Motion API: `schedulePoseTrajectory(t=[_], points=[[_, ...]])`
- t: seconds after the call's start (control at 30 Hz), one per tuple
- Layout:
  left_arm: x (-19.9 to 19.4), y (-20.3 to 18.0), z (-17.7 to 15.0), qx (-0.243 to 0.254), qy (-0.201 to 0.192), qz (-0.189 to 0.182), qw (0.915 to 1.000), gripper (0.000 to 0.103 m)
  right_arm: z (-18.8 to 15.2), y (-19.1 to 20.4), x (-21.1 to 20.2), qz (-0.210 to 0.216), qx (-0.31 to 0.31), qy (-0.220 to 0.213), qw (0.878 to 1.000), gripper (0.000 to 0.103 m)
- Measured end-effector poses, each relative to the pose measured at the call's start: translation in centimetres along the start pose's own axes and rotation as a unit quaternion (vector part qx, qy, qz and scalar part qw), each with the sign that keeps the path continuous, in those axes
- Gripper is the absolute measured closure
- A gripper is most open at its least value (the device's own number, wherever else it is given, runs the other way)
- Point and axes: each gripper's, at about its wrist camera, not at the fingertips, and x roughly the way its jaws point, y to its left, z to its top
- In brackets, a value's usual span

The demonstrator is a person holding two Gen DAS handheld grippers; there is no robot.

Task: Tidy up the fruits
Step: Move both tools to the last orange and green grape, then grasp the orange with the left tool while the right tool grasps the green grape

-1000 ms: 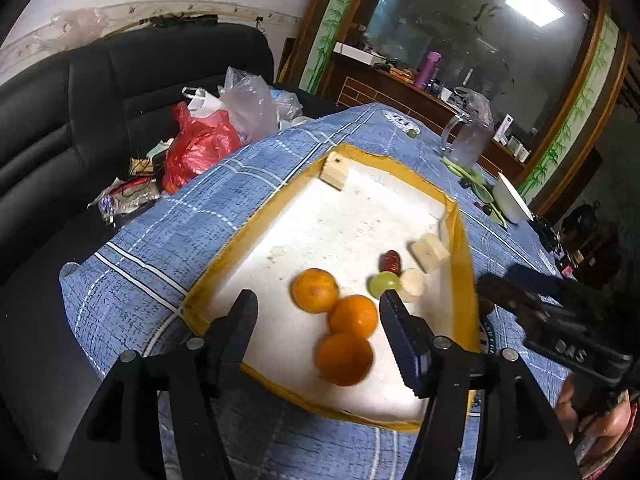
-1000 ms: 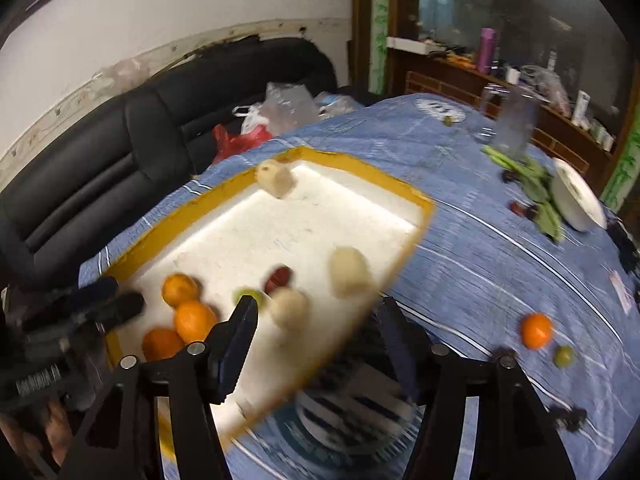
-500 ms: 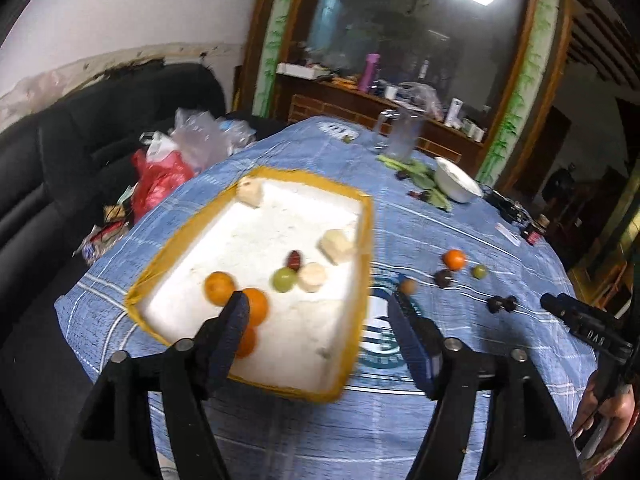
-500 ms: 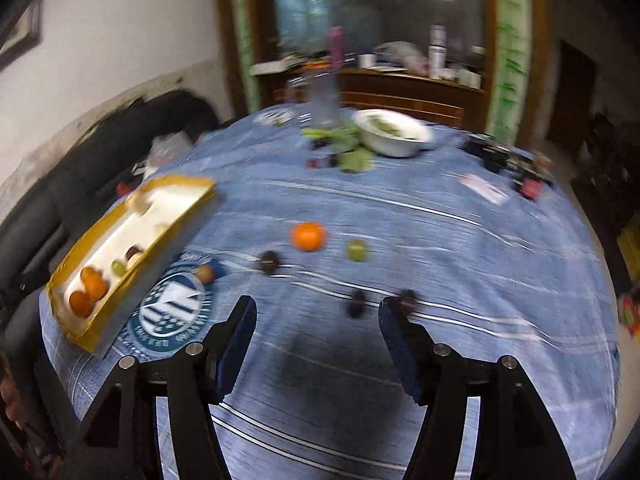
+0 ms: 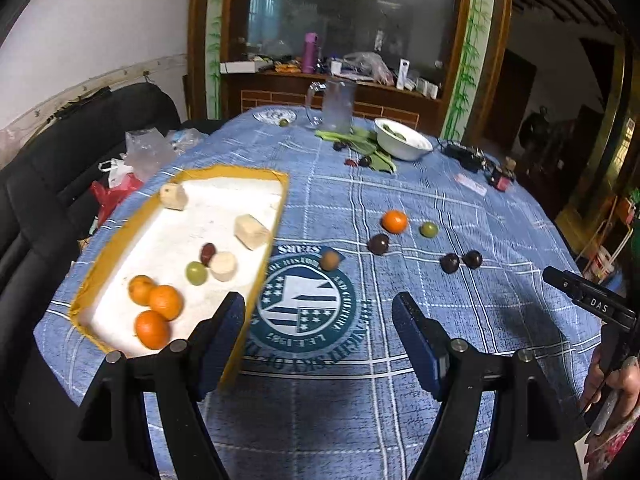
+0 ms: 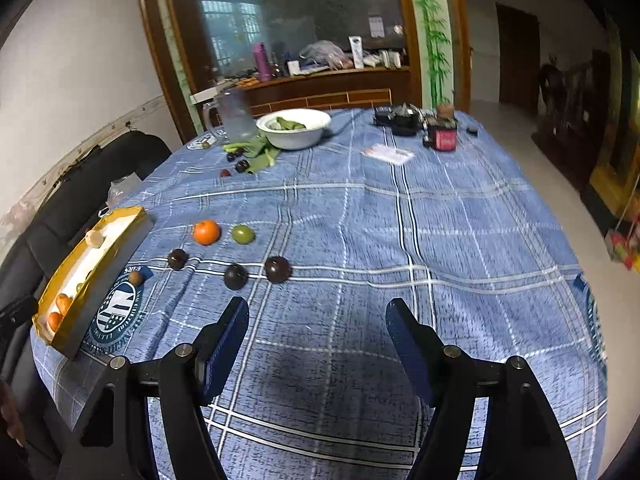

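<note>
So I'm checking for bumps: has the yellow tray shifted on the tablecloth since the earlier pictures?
Cannot tell. The yellow tray sits beside the round emblem, but both cameras swung, so apparent shifts are unreliable.

In the right wrist view the yellow-rimmed white foam tray (image 6: 100, 256) hides most of its fruit behind its near wall.

A blue checked tablecloth (image 6: 440, 216) covers the table. At its far side stands a clear plastic jug (image 6: 234, 116), just beside a white bowl (image 6: 296, 132) with greens in it, and leafy greens (image 6: 256, 150) lie on the cloth before them. Farther right sit a small red box (image 6: 442, 139) and a flat paper packet (image 6: 388, 155). A black sofa (image 5: 48, 184) runs along the left, holding a red plastic bag (image 5: 110, 196) and a clear one (image 5: 146, 152). On the wooden sideboard behind stands a purple bottle (image 5: 310, 52).
</note>
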Motion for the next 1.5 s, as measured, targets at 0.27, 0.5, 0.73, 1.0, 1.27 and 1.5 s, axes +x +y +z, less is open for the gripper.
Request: schedulePoseTrajectory(t=[0.27, 0.5, 0.73, 1.0, 1.27, 1.5], points=[[5.1, -1.8, 0.3, 0.016, 0.044, 0.001, 0.9989, 0.028, 0.8, 1.3, 4.5, 0.033, -0.008, 0.034, 0.999, 0.028], [9.2, -2.6, 2.0, 0.021, 0.072, -0.018, 0.9970, 0.028, 3.4, 3.0, 9.7, 0.049, -0.012, 0.057, 0.997, 0.028], [13.5, -4.2, 5.2, 0.034, 0.060, -0.049, 0.9964, 0.028, 6.2, 5.9, 14.8, 0.081, -0.036, 0.084, 0.993, 0.043], [19.3, -5.4, 8.4, 0.018, 0.082, -0.088, 0.9926, 0.039, 6.5, 8.8, 19.1, 0.075, -0.093, 0.116, 0.986, 0.051], [22.9, -6.7, 8.3, 0.015, 0.118, -0.128, 0.9847, 0.047, 6.3, 9.3, 19.1, 0.059, -0.139, 0.101, 0.983, 0.076], [23.4, -7.3, 8.0, 0.029, 0.111, -0.150, 0.9820, 0.050, 6.2, 9.0, 18.6, 0.061, -0.152, 0.104, 0.981, 0.076]])
